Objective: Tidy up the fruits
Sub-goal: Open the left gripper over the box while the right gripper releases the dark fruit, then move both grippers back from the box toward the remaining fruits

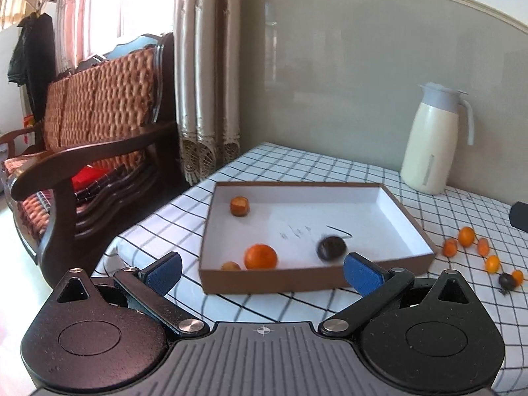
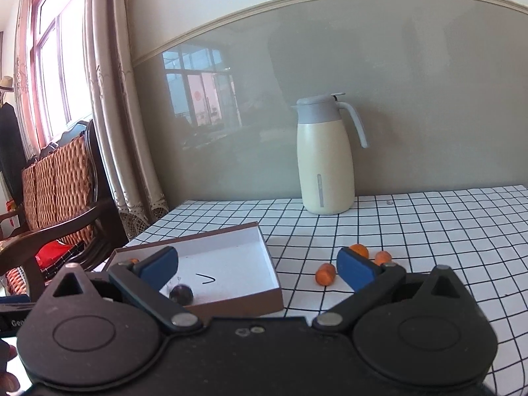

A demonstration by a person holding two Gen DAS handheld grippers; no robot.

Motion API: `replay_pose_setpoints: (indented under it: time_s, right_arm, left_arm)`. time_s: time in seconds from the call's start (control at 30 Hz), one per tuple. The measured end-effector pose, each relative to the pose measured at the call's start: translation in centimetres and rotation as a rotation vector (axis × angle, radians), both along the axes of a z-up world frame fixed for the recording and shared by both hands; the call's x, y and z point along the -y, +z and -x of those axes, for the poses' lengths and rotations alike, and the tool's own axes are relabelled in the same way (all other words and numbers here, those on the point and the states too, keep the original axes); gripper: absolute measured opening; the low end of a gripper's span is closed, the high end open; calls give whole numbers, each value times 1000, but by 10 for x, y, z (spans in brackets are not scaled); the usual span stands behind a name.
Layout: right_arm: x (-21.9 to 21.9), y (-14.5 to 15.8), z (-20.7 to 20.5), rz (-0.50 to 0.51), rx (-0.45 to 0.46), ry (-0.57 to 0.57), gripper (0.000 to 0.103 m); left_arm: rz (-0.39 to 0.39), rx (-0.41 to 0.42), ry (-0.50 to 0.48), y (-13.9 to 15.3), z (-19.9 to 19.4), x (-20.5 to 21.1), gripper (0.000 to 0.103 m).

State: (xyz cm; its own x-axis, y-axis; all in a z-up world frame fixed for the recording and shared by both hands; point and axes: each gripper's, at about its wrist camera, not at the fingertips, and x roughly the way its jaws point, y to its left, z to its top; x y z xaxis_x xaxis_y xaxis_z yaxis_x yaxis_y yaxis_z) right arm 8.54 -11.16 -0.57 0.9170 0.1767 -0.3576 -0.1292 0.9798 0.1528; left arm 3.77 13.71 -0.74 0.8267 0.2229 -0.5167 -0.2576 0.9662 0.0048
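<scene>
A brown box with a white inside (image 1: 389, 211) lies on the checked table. It holds an orange (image 1: 260, 256), two small orange fruits (image 1: 239, 206) (image 1: 230, 266) and a dark round fruit (image 1: 331, 247) that looks blurred. Several small orange fruits (image 1: 466, 236) and a dark fruit (image 1: 507, 281) lie on the cloth right of the box. My left gripper (image 1: 262, 275) is open and empty in front of the box. My right gripper (image 2: 257, 269) is open and empty over the box's (image 2: 264, 247) near right corner; the dark fruit (image 2: 181, 294) and loose orange fruits (image 2: 325, 274) show there.
A cream thermos jug (image 1: 432, 142) (image 2: 325, 161) stands at the back by the wall. A dark wooden armchair (image 1: 89, 151) with woven cushions stands left of the table, beside curtains (image 1: 204, 66). A dark object (image 1: 519, 216) sits at the right edge.
</scene>
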Motion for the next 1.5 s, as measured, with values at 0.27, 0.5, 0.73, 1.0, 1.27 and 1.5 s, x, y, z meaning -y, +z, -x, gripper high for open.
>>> replay_pose_setpoints:
  time_s: [0.27,0.5,0.73,1.0,1.27,1.5]
  right_arm:
    - [25,-2,20,16,13,-51,97]
    - [48,-9,32,-14,7,-94,97]
    - [68,-16,38,-35,-13,-127,97]
    - [78,-21,40,27,-31,-171,97]
    - [90,-28,39,37,-48,-208,91]
    - [97,-34,37,33,-68,-216,86]
  left_arm:
    - [-2,-11,-78,-2,10,30,103]
    - [3,-27,-117,-4,11,47,103]
    - [-7,-32,-138,-5,9,62,103]
    - [-26,-40,-183,-9,2,85,103]
    - [-32,-57,-233,-17,-5,107,103]
    - [-38,-69,-266,-21,-11,120,103]
